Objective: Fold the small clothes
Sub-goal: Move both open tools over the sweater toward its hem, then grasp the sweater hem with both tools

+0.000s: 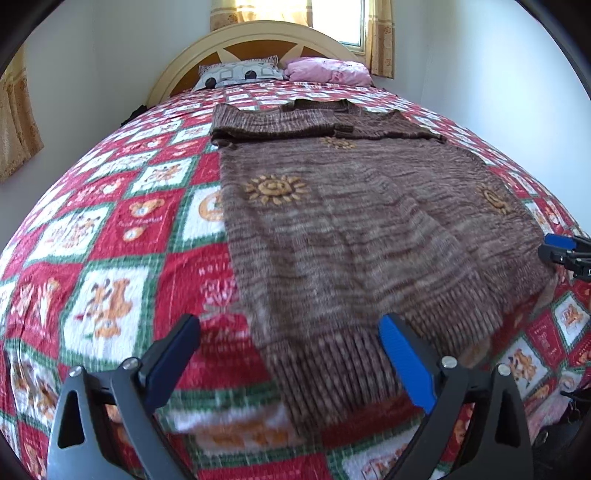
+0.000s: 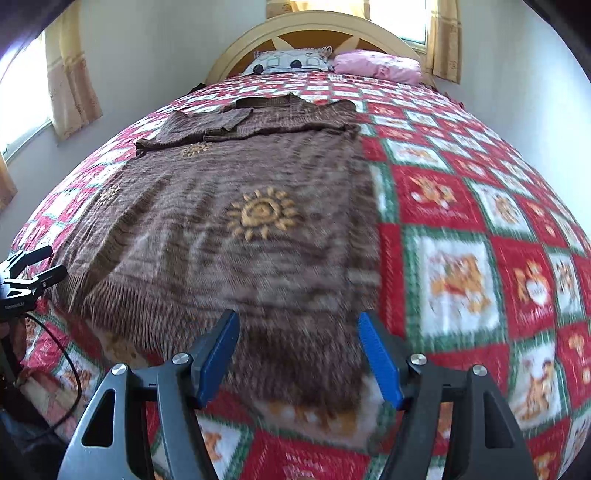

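A brown knitted sweater [image 1: 351, 229] lies flat on the bed's checkered quilt [image 1: 110, 258], sleeves folded across its top. The left tool [image 1: 288, 354] and right tool [image 2: 297, 343] hover at its ribbed hem, jaws apart, gripping nothing. Two pillows [image 2: 291, 62] rest against the headboard [image 1: 255, 35].

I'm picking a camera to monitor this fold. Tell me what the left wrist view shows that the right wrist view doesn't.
Only the left wrist view shows the sweater's left edge against the quilt and the right gripper from the side. Only the right wrist view shows the sweater's right edge and the left gripper from the side. Both share the brown sweater with sleeves folded across, two pillows and the headboard.
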`<state>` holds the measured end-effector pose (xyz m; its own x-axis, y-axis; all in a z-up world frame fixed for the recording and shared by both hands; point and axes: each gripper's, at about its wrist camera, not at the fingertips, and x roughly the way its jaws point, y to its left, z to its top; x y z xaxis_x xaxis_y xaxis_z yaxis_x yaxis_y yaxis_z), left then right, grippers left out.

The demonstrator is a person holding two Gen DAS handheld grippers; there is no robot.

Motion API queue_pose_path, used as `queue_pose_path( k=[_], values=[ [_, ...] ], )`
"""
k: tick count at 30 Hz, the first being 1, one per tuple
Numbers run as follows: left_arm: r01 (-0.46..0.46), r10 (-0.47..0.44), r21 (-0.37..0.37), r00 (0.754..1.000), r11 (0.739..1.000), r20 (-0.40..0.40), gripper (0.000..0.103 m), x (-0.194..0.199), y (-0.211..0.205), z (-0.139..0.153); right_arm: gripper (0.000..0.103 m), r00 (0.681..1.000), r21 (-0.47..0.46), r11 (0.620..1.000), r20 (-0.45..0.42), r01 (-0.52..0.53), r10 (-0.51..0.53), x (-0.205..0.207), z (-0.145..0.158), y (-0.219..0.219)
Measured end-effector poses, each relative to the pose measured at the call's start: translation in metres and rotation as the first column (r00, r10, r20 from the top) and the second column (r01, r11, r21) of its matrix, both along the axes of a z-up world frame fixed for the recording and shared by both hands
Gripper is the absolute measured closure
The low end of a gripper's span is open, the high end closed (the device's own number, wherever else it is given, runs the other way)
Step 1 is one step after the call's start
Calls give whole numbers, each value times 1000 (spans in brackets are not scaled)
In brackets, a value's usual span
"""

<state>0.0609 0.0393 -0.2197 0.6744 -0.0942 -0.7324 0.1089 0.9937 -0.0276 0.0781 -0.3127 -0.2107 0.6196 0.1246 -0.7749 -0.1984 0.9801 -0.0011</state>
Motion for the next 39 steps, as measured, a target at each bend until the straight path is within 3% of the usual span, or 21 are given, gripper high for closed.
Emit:
queue_pose_path(
  k=[10, 13, 16, 19, 22, 26, 31, 36, 37, 39],
  values=[
    [-7, 7, -12, 1000, 1000, -1, 28, -16, -3, 1, 36, 998, 49, 997, -24, 52, -51, -21, -6, -28],
    [-26, 25, -22, 1000, 999, -8, 35, -21, -2, 2, 44, 1000, 81, 996, -13, 24, -23, -24, -3, -23],
    [-48, 48, -25, 999, 999, -16, 35, -24, 2, 2, 44, 1000, 95, 995, -13, 2, 0, -24, -4, -16],
    [-74, 74, -6, 997, 997, -11, 27, -23, 6, -1, 46, 1000, 87, 996, -13, 15, -13, -22, -10, -17],
    [-71, 71, -16, 997, 997, -12, 28, -22, 8, -1, 51, 1000, 91, 996, -9, 23, -23, -22, -10, -18],
    [-64, 62, -38, 998, 997, -32, 38, -24, 10, 0, 61, 1000, 119, 993, -19, 19, -17, -22, -7, -19],
    [-61, 57, -65, 996, 996, -63, 51, -29, 9, -1, 61, 999, 139, 990, -35, 15, -10, -21, -8, -19],
    [-49, 45, -68, 997, 996, -64, 54, -29, 6, -4, 61, 999, 163, 986, -48, 19, -11, -20, -10, -20],
    [-44, 39, -77, 997, 996, -64, 60, -29, 7, -4, 63, 999, 169, 985, -47, 19, -11, -20, -10, -21],
    [-30, 24, -104, 998, 994, -66, 71, -29, 8, -3, 82, 999, 167, 986, -44, 26, -19, -19, -10, -24]
  ],
)
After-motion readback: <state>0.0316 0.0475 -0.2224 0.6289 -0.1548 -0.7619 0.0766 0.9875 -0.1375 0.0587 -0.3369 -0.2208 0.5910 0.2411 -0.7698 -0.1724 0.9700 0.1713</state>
